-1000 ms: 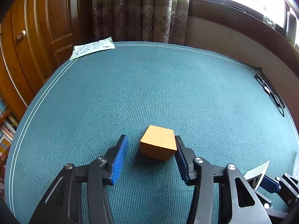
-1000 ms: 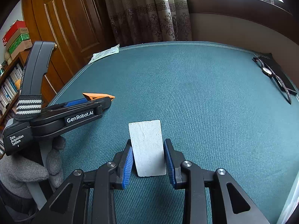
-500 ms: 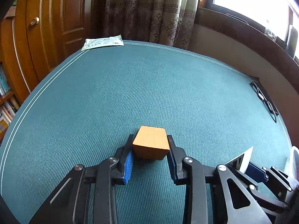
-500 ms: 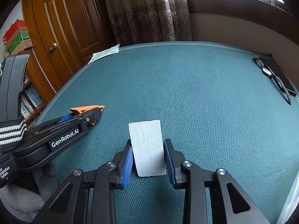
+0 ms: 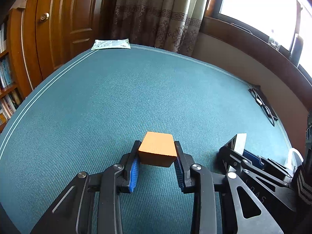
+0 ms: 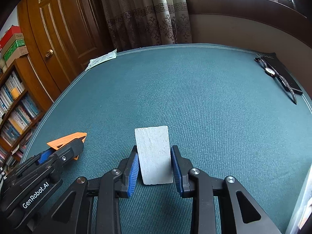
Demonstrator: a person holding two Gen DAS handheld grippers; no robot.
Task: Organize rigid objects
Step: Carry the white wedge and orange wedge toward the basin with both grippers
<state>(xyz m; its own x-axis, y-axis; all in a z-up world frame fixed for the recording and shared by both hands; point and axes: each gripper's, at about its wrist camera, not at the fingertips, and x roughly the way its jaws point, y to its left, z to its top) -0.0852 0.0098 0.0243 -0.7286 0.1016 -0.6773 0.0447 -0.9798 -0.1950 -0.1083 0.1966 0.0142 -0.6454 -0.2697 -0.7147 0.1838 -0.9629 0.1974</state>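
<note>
Since a second ago the left tongs (image 5: 157, 160) have gone from wide apart around the orange wooden block (image 5: 157, 149) to clamped on it, and the block now looks lifted clear of the teal fabric worktop (image 5: 136, 97), though from the wrist view I can't be certain of the gap. Right tongs (image 6: 155, 164) unchanged: shut tight on the pale grey rough stone-like slab (image 6: 153, 157), same pose.

Block sits squarely between the blue ribbed pads (image 5: 134, 170), roughly cubic, no long axis to speak of. Slab is longer than wide, with its long axis running forward along the fingers and its far end sticking out past the tips.

Key relation: the two tools are side by side, close. From the right wrist view, the left tongs (image 6: 64, 148) lie to the left and slightly forward; from the left wrist view, the slab (image 5: 239, 142) is just beside on the right. Each hand already has its piece, so nearness is moot. My guess is the next move is carrying both to a common spot.

Room: wide open cloth ahead of both. Printed paper packet (image 5: 111, 44) at the far left edge, black-framed spectacles (image 5: 262, 105) and a wristwatch (image 6: 270, 71) along the far right edge, all well apart. Main risk I'd flag is the two tools knocking each other.
</note>
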